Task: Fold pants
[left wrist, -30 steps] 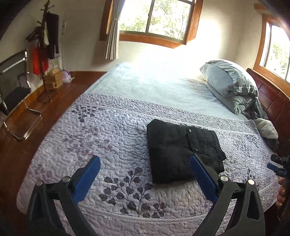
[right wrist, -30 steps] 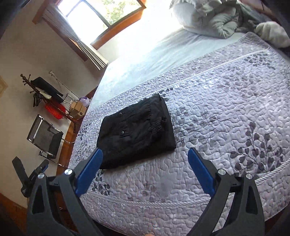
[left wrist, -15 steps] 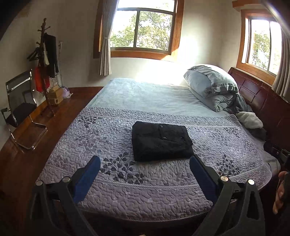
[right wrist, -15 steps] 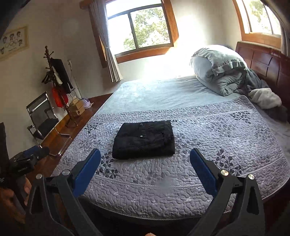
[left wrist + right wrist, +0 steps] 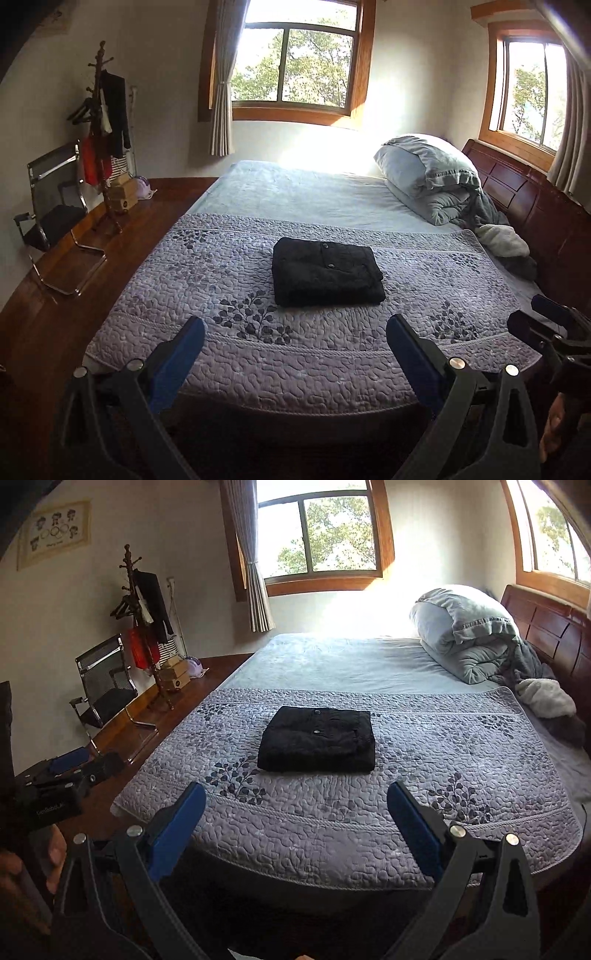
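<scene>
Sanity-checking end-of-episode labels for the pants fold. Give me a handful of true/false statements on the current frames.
1. The black pants lie folded in a compact rectangle on the patterned quilt. True.
2. The left gripper is shut on the pants. False: it is open and clear of them, holding nothing.
3. The right gripper is open and empty. True.
4. The pants hang off the near edge of the bed. False: they sit well in on the quilt, with quilt showing on all sides.
5. The pillow rests on top of the pants. False: it is up by the headboard, apart from them.
</scene>
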